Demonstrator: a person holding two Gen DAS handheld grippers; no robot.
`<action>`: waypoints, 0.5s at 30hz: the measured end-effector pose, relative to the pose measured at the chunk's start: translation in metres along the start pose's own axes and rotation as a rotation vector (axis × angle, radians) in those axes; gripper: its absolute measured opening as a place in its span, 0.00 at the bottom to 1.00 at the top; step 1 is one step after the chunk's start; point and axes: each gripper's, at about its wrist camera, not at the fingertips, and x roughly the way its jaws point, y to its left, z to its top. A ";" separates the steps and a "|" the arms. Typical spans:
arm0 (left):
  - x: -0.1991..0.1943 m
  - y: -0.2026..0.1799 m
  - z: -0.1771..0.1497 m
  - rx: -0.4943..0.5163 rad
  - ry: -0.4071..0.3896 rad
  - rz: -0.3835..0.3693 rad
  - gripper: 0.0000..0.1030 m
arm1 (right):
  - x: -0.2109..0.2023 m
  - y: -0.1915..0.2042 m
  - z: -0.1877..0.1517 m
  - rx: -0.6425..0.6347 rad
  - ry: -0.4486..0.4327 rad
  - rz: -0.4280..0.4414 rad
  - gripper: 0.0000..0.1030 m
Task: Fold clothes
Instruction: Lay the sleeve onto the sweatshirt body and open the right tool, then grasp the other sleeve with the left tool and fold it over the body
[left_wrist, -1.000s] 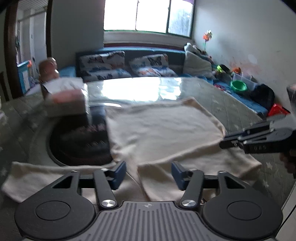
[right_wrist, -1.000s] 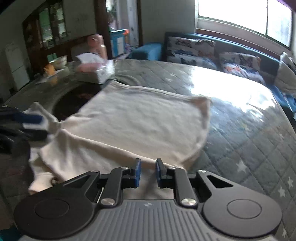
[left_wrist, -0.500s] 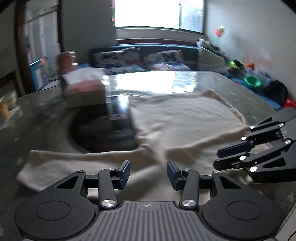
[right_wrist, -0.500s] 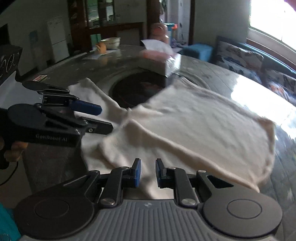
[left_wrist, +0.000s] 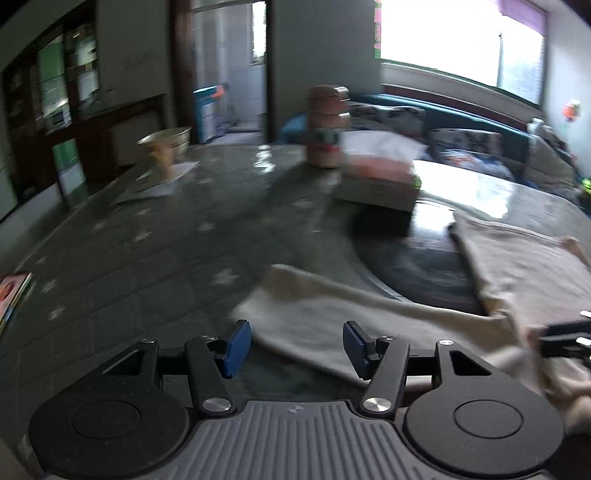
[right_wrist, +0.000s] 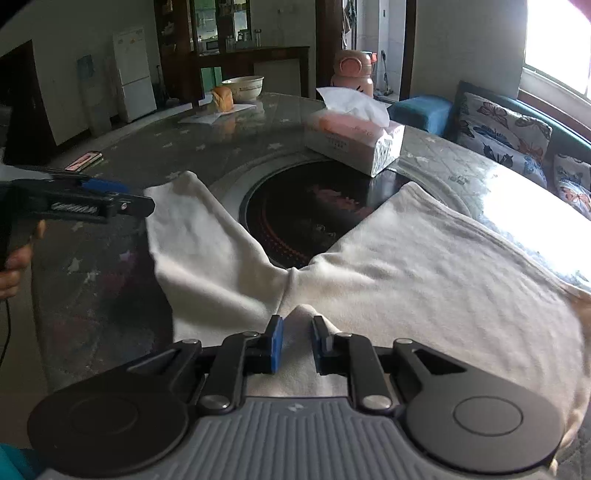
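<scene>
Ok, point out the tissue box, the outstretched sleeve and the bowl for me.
tissue box (right_wrist: 354, 142): right wrist view, on its near side wall.
sleeve (right_wrist: 199, 243): right wrist view, mid-length of the cream sleeve lying beside the dark round inset.
bowl (right_wrist: 246, 86): right wrist view, on its outer wall.

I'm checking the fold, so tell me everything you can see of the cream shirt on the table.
The cream shirt is soft knit cloth, lying mostly flat on the table, body to the right, one long sleeve stretched left. It partly covers the dark round inset. A raised pleat of its cloth sits pinched in the right gripper. The left gripper, jaws opening, hovers at the sleeve's end, not gripping it.
</scene>
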 end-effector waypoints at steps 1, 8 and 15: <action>0.004 0.004 0.000 -0.015 0.006 0.013 0.57 | -0.002 0.001 0.000 -0.002 -0.003 0.000 0.16; 0.028 0.023 0.005 -0.100 0.046 0.049 0.56 | -0.014 0.007 -0.002 -0.014 -0.012 0.015 0.16; 0.038 0.022 0.008 -0.105 0.044 0.067 0.36 | -0.029 0.007 -0.009 0.002 -0.037 0.009 0.23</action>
